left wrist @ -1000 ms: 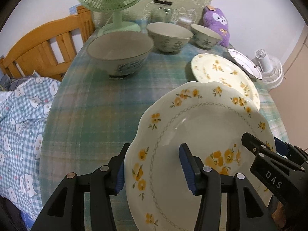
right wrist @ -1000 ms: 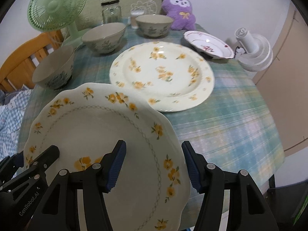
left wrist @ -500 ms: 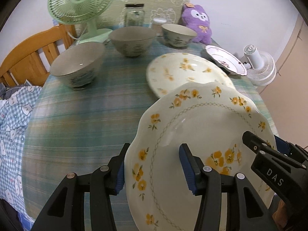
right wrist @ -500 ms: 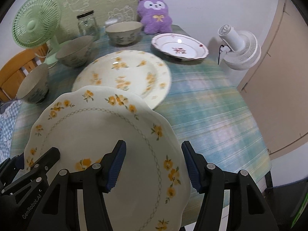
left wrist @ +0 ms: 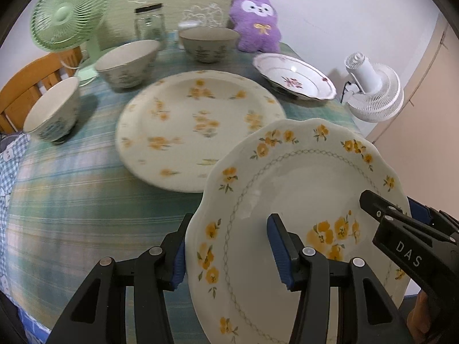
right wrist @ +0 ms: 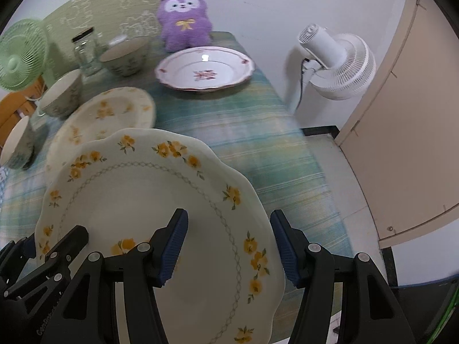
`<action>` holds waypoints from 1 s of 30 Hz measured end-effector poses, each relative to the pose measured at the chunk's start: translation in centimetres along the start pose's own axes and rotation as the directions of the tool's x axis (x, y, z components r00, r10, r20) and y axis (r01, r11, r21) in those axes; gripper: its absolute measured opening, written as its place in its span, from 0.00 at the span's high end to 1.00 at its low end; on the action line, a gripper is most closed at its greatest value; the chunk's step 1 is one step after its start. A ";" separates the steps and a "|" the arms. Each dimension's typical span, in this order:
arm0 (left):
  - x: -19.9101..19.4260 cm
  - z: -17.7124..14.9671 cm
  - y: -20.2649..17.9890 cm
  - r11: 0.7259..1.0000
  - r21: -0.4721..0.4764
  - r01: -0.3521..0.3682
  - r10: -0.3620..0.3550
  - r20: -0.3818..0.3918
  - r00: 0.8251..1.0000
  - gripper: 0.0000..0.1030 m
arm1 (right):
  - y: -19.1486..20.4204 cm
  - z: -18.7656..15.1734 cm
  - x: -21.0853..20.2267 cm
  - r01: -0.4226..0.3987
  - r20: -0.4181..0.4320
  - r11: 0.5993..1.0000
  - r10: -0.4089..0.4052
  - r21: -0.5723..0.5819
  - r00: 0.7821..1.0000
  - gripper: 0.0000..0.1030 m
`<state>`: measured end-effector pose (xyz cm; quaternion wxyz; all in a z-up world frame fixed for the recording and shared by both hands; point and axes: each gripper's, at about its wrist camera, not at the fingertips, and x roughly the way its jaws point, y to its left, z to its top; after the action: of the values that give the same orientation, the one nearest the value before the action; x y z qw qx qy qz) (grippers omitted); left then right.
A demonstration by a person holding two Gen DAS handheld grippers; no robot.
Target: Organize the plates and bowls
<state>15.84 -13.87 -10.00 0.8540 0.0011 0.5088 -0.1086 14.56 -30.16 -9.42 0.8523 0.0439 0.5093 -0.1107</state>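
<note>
the left gripper [left wrist: 226,253] clamps the left rim of a scalloped plate [left wrist: 301,200] with yellow flowers; one blue pad sits under the rim edge and the other presses on the plate's upper face. the right gripper [right wrist: 229,246] clamps the opposite rim of the same plate, one pad on the upper face and the other outside the edge. each gripper appears at the border of the other's view. the plate is held above the near part of the table, tilted, clear of the plaid tablecloth [left wrist: 71,186].

on the table behind it lies a large round plate [left wrist: 198,126] with yellow flower clusters, flat on the cloth. in the left wrist view the held plate's far rim overlaps the near right edge of this plate; whether the two touch cannot be told.

farther right stands a deep white plate [right wrist: 205,67] with a pink floral centre and a red-lined rim, well apart from the held plate.

three bowls stand along the left and rear: one bowl [left wrist: 51,111] near the left edge, a second bowl [left wrist: 127,63] behind it, a third bowl [left wrist: 208,43] at the rear centre.

rear items: a green desk fan [left wrist: 64,20], a glass jar [left wrist: 150,25] with a dark lid, a purple plush toy [right wrist: 183,20]. a white fan [right wrist: 341,66] stands beside the table on the right. a wooden chair back [left wrist: 28,83] shows at the left.
</note>
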 end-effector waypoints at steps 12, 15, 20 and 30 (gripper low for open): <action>3.0 0.8 -5.1 1.000 0.005 -0.030 0.030 -0.056 0.998 0.50 | -5.5 0.9 3.3 -0.024 -0.049 0.999 0.025 0.029 0.998 0.39; 3.9 0.9 -5.5 0.999 -0.006 -0.045 0.044 -0.074 0.996 0.50 | -5.9 1.1 4.0 -0.033 -0.060 0.999 0.034 0.027 0.998 0.39; 4.8 1.0 -5.7 0.998 -0.017 -0.058 0.056 -0.082 0.995 0.50 | -6.2 1.4 5.2 -0.050 -0.074 0.999 0.051 0.022 0.996 0.39; 5.4 1.5 -5.8 0.997 -0.024 -0.067 0.065 -0.098 0.993 0.37 | -6.0 1.8 6.0 -0.089 -0.081 0.996 0.089 0.001 0.993 0.31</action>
<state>18.53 -20.69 -13.33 0.8313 0.0117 0.5508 -0.0733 17.40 -37.17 -13.60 0.8351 0.0699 0.5411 -0.0701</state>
